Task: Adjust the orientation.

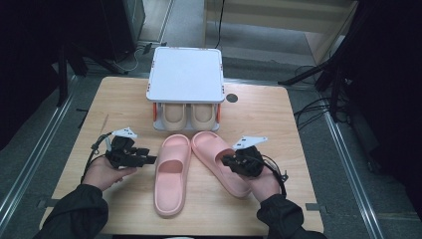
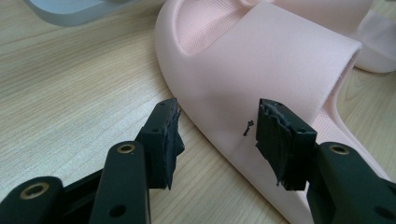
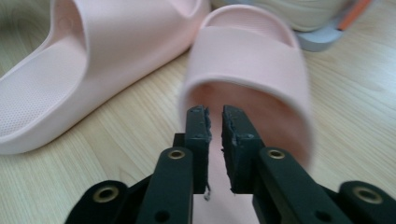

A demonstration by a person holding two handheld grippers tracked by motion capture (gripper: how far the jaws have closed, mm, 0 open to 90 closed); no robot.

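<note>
My right claw (image 3: 215, 122) is nearly together over the heel of the right pink slipper (image 1: 219, 162), toe aimed at the shoe rack (image 1: 185, 74); any pinch is hidden. My left claw (image 2: 217, 135) gapes beside the left slipper (image 1: 171, 174).

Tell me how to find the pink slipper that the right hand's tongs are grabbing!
Start at the small white shoe rack at the far side of the wooden table, which has a beige pair tucked under its top. Two pink slippers lie in front of it. Yours is the right-hand slipper, lying slanted with its toe toward the rack, and the right tongs sit over its heel end, unlike the straight left slipper.
</note>
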